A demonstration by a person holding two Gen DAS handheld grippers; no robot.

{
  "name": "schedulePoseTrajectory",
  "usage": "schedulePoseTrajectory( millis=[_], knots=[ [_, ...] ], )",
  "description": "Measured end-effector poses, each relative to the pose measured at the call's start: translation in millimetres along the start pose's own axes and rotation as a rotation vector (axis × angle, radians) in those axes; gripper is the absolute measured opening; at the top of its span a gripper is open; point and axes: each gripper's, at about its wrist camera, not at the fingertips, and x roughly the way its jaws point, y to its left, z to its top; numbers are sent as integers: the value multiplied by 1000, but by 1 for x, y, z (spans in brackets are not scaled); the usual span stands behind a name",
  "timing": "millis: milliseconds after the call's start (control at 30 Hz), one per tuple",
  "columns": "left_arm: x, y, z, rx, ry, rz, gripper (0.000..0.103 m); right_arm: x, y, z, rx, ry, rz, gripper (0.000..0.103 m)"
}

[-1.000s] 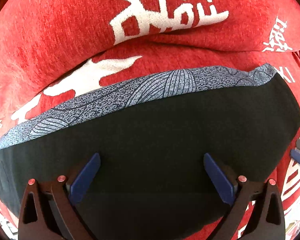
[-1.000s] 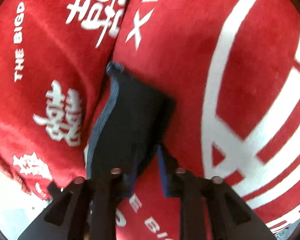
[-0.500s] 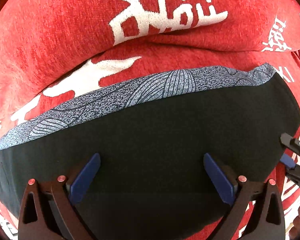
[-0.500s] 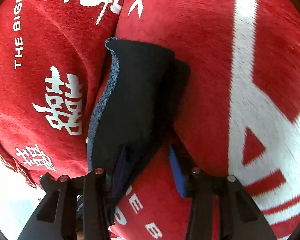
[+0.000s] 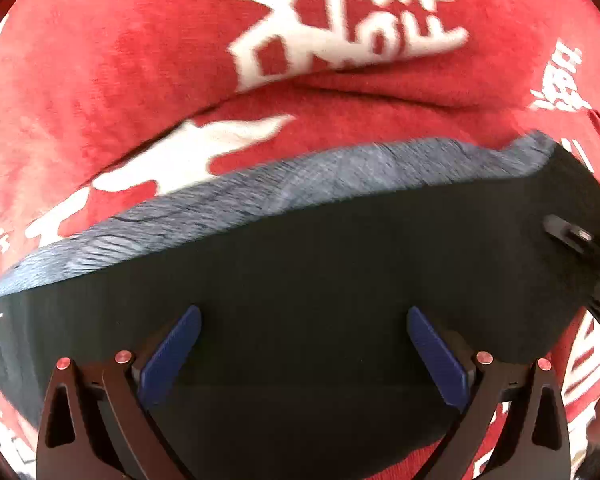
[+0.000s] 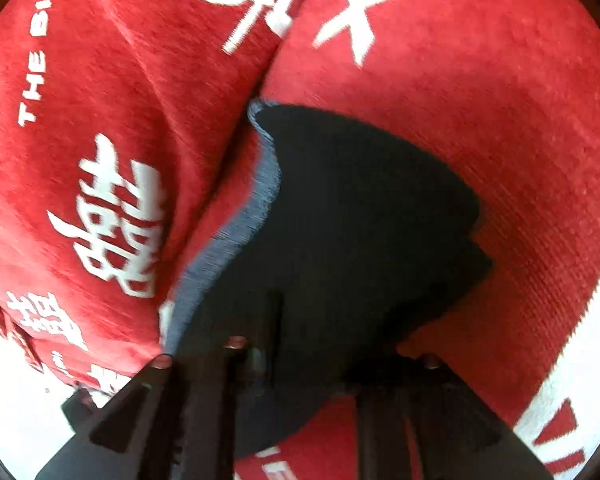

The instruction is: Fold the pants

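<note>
Our right gripper (image 6: 272, 344) has just been closing its jaws, and they now pinch the edge of the dark pants (image 6: 352, 216), whose cloth covers the pads. Our left gripper (image 5: 302, 344) hangs wide open over the pants (image 5: 300, 280), nothing between its blue pads (image 5: 172, 356). The pants lie folded on the red blanket (image 5: 120, 80), grey patterned band (image 5: 300, 184) toward twelve o'clock, the right gripper (image 5: 580, 240) at three o'clock.

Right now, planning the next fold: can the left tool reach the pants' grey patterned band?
Probably yes: the left tool stands open over the pants, and the grey patterned band lies bare ahead.
</note>
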Motion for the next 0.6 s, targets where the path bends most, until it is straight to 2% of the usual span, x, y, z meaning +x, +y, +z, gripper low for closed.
schedulePoseTrajectory(
  millis=[67, 133, 233, 300, 367, 467, 533, 600],
  knots=[
    [-11, 5, 9, -35, -52, 24, 100, -9, 11, -2, -29, -17, 16, 14],
    [-16, 4, 21, -49, -82, 15, 100, -23, 30, -4, -90, -35, 54, 14],
    [-2, -10, 36, -14, -54, 26, 100, -37, 55, -10, -184, -42, 75, 14],
    [19, -24, 39, 32, -3, 88, 103, -44, 70, -13, -238, -44, 73, 14],
    [24, -23, 42, -5, 3, 84, 103, -48, 84, -18, -287, -37, 78, 14],
    [22, -20, 44, -1, 23, 66, 103, -50, 107, -27, -373, -38, 42, 14],
    [17, -8, 44, -43, 35, 32, 103, -51, 119, -34, -415, -45, 26, 14],
    [7, 11, 41, -78, 13, 49, 103, -54, 131, -39, -443, -54, 17, 14]
  ],
)
